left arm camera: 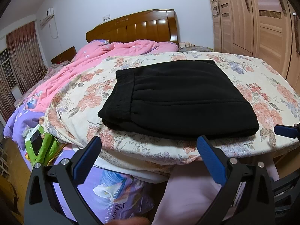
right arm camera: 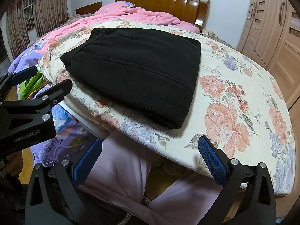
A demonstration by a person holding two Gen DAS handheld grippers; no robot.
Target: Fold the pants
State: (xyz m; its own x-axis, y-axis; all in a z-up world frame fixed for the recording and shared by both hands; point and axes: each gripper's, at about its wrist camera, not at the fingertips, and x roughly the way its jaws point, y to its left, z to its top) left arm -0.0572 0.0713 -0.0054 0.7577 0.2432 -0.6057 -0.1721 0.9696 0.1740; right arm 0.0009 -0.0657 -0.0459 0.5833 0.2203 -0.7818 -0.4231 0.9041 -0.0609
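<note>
1. At the far left stood a window with patterned curtains (left arm camera: 24,56), and a purple bedsheet (left arm camera: 16,120) hung down the side of the bed.
2. A crumpled pink quilt (left arm camera: 105,54) lay in front of the wooden headboard (left arm camera: 135,28).
3. The left gripper (left arm camera: 150,150) hovered at the near edge of the bed, its blue-padded fingers spread wide apart and holding nothing.
4. The black pants (left arm camera: 174,97) lay folded into a compact rectangle on the floral blanket (left arm camera: 262,86), waistband to the left, just beyond both grippers and touched by neither.
5. The right gripper (right arm camera: 150,151) was also spread wide and empty, held above the person's pale pink trousers (right arm camera: 121,170) near the bed's edge; one of its blue fingertips (left arm camera: 285,131) showed at the right edge of the left wrist view.
6. A light wooden wardrobe (left arm camera: 262,18) filled the right side of the room.
</note>
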